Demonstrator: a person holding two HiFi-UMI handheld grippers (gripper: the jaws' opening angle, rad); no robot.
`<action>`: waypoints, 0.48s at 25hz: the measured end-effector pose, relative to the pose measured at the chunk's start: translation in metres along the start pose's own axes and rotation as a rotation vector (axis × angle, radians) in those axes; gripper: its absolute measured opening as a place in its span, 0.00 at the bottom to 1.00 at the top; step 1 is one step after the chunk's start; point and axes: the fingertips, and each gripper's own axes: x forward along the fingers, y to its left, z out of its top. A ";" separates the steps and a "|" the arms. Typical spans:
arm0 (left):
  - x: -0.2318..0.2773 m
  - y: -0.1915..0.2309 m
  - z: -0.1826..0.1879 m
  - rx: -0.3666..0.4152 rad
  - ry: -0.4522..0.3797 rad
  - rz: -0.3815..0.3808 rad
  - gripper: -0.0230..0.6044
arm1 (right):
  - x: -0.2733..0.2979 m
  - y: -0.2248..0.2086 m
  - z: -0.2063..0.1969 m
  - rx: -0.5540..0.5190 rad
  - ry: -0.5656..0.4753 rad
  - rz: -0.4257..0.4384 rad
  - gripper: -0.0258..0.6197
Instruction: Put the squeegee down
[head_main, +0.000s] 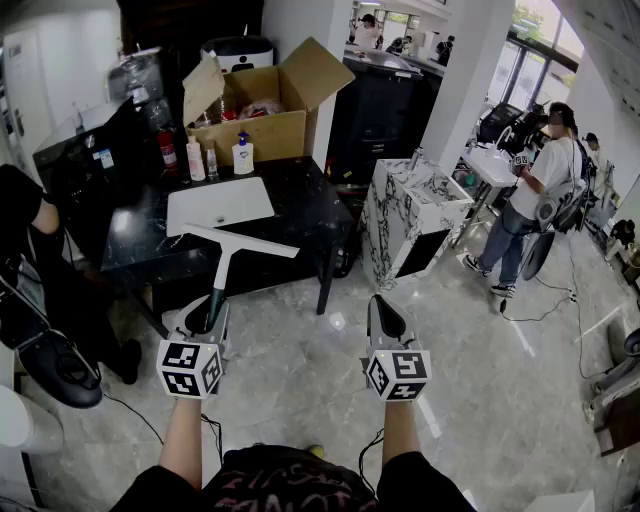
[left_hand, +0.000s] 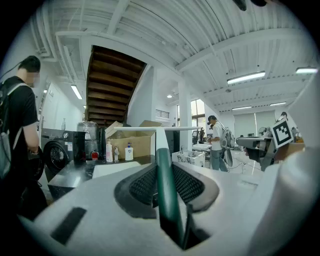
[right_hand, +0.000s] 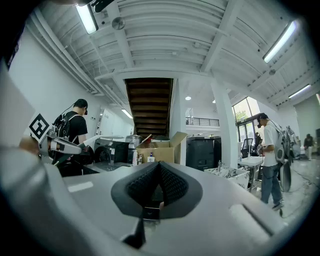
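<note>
The squeegee (head_main: 224, 266) has a white blade bar and a white neck that runs into a dark green handle. My left gripper (head_main: 206, 316) is shut on the handle and holds it above the floor. The blade hangs over the front edge of the black table (head_main: 305, 205). In the left gripper view the green handle (left_hand: 165, 186) stands clamped between the dark pads, and the blade (left_hand: 150, 129) lies level ahead. My right gripper (head_main: 386, 320) is beside it to the right, shut and empty. Its pads (right_hand: 170, 186) meet with nothing between them.
The black table holds a white sink (head_main: 220, 203), small bottles (head_main: 243, 155) and an open cardboard box (head_main: 262, 110). A marble-patterned cabinet (head_main: 415, 215) stands to the right of the table. A person in black (head_main: 30, 250) is at the left, and another person (head_main: 530, 200) at the far right.
</note>
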 end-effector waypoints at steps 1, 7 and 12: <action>0.001 0.001 0.000 0.001 -0.003 -0.002 0.20 | 0.001 0.001 -0.001 0.000 -0.001 -0.001 0.05; 0.000 -0.003 0.002 0.003 -0.010 -0.009 0.20 | -0.001 0.003 0.000 0.002 -0.001 0.001 0.05; -0.003 -0.004 -0.003 -0.009 -0.007 -0.014 0.20 | -0.003 0.004 0.004 0.007 -0.014 0.000 0.05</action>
